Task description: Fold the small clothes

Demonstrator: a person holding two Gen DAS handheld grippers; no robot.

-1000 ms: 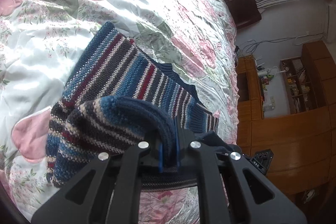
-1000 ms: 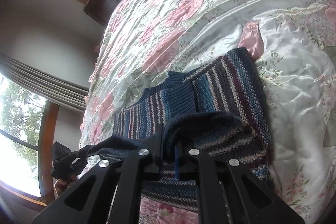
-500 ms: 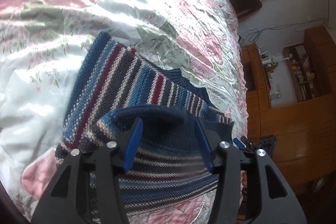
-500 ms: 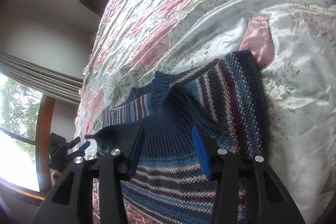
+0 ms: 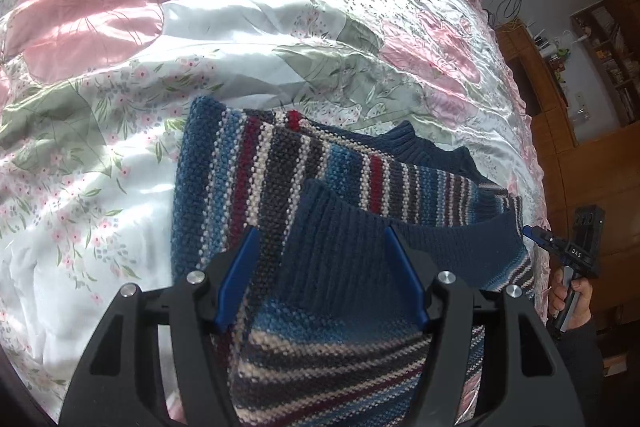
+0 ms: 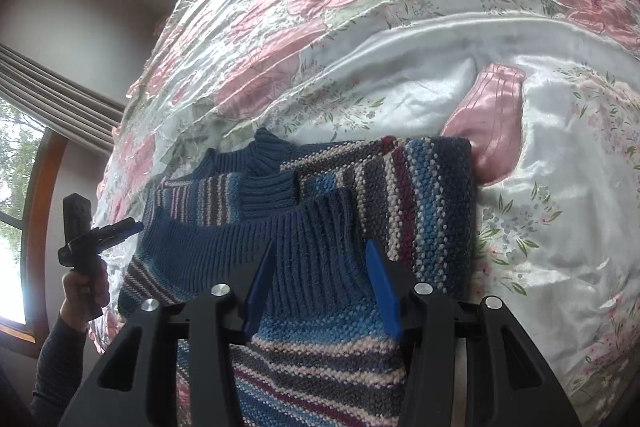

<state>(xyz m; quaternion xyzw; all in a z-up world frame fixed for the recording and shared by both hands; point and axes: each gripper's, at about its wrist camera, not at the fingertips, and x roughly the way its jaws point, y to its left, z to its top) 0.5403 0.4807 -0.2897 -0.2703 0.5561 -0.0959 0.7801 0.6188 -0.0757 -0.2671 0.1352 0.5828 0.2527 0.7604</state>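
Note:
A small striped knit sweater (image 5: pixel 304 179) in blue, maroon, grey and white lies folded on the floral bedspread (image 5: pixel 200 39). Its navy ribbed hem (image 5: pixel 344 247) rests on top, folded over toward the collar. My left gripper (image 5: pixel 320 243) hovers just over that hem, open, with nothing between its blue pads. In the right wrist view the same sweater (image 6: pixel 404 195) lies below my right gripper (image 6: pixel 320 259), which is also open and empty over the ribbed hem (image 6: pixel 308 239). Each view shows the other gripper off the sweater's far side, held in a hand.
The satin bedspread (image 6: pixel 500 47) with pink flowers spreads far on all sides. Wooden cabinets and shelves (image 5: pixel 592 75) stand past the bed edge on one side; a window with curtains (image 6: pixel 24 147) is on the other. A sleeved hand (image 6: pixel 80 287) holds the left gripper.
Both grippers went from shut on the sweater's hem to open, letting the folded-over half drop onto the rest. Both have drawn slightly back since.

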